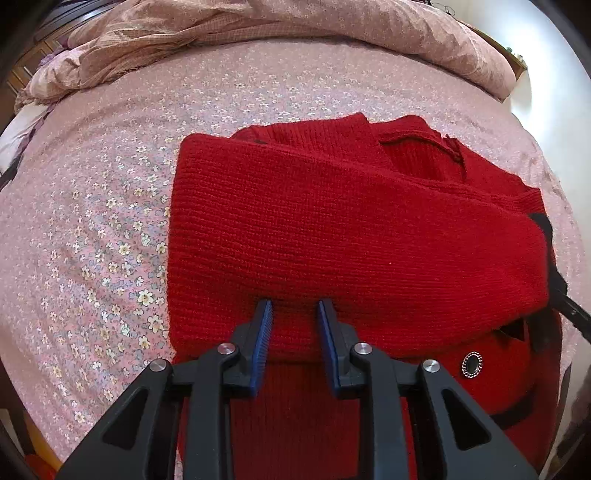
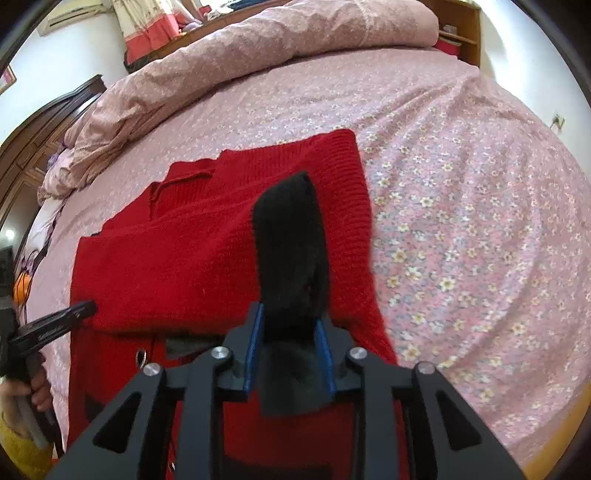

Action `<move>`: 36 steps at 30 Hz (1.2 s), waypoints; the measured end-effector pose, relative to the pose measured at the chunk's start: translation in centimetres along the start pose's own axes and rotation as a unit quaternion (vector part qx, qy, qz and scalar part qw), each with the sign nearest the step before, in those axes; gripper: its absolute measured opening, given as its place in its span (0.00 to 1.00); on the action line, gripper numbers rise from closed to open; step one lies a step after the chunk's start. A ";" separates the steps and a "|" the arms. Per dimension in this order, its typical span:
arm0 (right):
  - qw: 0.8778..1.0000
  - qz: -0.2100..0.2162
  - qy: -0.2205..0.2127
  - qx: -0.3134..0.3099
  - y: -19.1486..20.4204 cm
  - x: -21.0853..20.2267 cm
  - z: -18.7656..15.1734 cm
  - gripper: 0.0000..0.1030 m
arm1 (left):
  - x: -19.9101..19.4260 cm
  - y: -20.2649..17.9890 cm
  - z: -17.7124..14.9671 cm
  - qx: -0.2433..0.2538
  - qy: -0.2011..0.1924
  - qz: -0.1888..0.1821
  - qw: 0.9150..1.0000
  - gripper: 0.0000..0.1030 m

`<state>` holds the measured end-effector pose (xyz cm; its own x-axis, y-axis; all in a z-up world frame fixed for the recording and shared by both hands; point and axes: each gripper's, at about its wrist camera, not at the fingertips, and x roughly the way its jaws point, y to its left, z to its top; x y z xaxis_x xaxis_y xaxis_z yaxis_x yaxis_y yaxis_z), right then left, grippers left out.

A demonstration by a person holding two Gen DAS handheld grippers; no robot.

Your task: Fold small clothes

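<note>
Lying across the middle of both views, a red knitted cardigan (image 1: pixel 354 236) is spread on a pink floral bedsheet (image 1: pixel 92 229), with one sleeve folded across the body from the left edge toward the right. A dark round button (image 1: pixel 472 364) with a metal rim is seen at the lower right of the left wrist view, on the part of the garment left uncovered by the sleeve. A rumpled pink quilt (image 1: pixel 258 22) is bunched along the top of the frame.

The left gripper (image 1: pixel 295 306) is pointed steeply down at the lower centre of its view, its blue pads set slightly apart just over the near edge of the folded sleeve; no fabric is seen pinched between them.

In the right wrist view, the right gripper (image 2: pixel 290 314) is angled down at the bottom centre. A black furry cuff (image 2: pixel 290 254) stands up between its blue pads; whether the pads still press on it cannot be told. The left gripper's dark finger tip (image 2: pixel 79 309) is seen at the left edge, touching the sleeve, with the holding hand (image 2: pixel 37 391) and a yellow sleeve (image 2: pixel 14 446) at lower left
</note>
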<state>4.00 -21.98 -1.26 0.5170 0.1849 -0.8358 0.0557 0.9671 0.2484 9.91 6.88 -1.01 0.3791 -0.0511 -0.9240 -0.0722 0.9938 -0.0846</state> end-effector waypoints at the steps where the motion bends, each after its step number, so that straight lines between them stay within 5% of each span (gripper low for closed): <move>1: 1.000 -0.002 0.002 -0.005 -0.1 -0.5 0.1 0.32 | 0.1 -0.1 0.0 0.004 0.001 0.002 1.000 0.19; 9: 0.999 -0.002 -0.033 -0.025 0.1 -2.7 3.0 0.45 | 0.3 0.2 -0.1 -0.003 0.000 -0.006 1.000 0.21; 15: 0.999 0.032 -0.021 -0.018 0.4 0.2 5.1 0.46 | 0.5 0.6 0.3 -0.017 0.016 -0.014 1.000 0.22; 28: 0.999 0.017 -0.006 -0.027 0.5 4.2 4.5 0.47 | 0.7 0.2 0.6 -0.015 0.022 -0.003 1.000 0.23; 29: 0.999 0.016 -0.006 -0.027 0.5 4.1 4.5 0.46 | 0.6 0.1 0.6 -0.012 0.021 -0.001 1.000 0.23; 32: 1.000 0.008 -0.010 -0.028 0.6 3.4 4.7 0.13 | 0.0 -0.1 0.9 -0.006 0.023 0.005 1.000 0.23; 36: 0.997 0.056 -0.049 0.001 0.0 0.6 5.2 0.10 | -1.5 0.0 1.8 -0.002 0.001 -0.004 1.000 0.29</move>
<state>8.75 -22.83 0.83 0.6015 0.2742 -0.7503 -0.0061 0.9408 0.3389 11.02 7.10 1.07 0.3786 -0.0588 -0.9237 -0.0729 0.9930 -0.0931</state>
